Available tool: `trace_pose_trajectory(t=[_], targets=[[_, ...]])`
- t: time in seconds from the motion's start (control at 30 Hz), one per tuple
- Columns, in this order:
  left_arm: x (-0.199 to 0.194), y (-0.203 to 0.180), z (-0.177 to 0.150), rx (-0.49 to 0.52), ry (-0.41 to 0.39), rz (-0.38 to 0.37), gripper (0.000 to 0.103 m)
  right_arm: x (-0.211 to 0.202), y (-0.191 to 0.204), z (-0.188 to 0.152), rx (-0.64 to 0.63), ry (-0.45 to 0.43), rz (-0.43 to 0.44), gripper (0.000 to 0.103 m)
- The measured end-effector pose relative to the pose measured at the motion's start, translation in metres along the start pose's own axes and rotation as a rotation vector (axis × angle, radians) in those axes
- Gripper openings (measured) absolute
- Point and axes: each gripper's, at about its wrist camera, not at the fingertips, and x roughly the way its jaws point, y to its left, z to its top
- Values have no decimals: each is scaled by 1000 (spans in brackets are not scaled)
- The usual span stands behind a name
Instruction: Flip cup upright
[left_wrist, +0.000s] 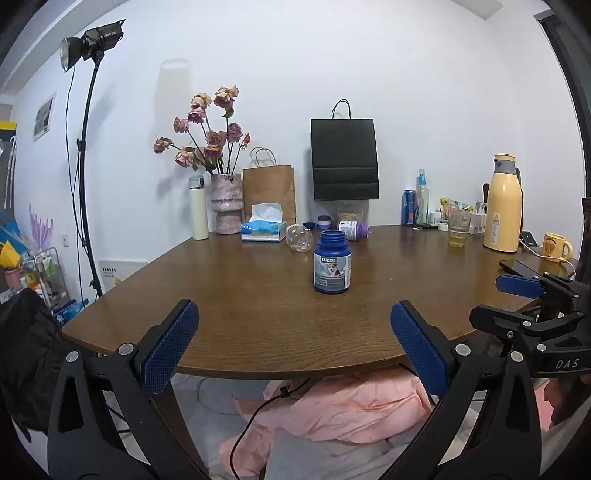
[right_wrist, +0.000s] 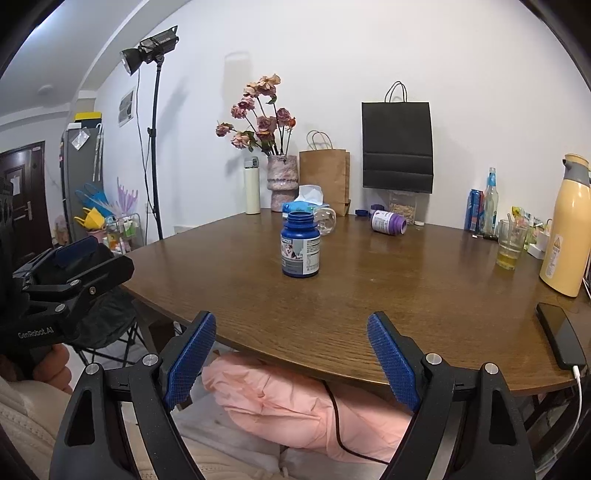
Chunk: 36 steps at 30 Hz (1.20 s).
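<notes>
A clear round glass cup (left_wrist: 298, 238) lies on its side at the far middle of the brown table (left_wrist: 240, 325), by the tissue box; it also shows in the right wrist view (right_wrist: 327, 220), partly behind the blue bottle. A blue open-top bottle (left_wrist: 332, 267) (right_wrist: 301, 249) stands upright in front of it. My left gripper (left_wrist: 295, 343) is open and empty at the table's near edge. My right gripper (right_wrist: 291, 354) is open and empty at the near edge too, to the right of the left one.
A purple bottle (left_wrist: 352, 229) lies on its side at the back. A tissue box (left_wrist: 263, 228), vase of roses (left_wrist: 225, 208), white flask (left_wrist: 198, 208) and paper bags stand along the wall. A glass of yellow liquid (right_wrist: 511, 244), yellow thermos (right_wrist: 565, 229), mug (left_wrist: 556, 246) and phone (right_wrist: 559, 336) are at right.
</notes>
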Motion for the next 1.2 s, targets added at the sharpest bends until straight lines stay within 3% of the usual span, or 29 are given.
trace_pose_trajectory(t=[1.2], targets=[[-2,0,4,-5,-10,4,103,-1,3,-1,-22,-4,-2,88]])
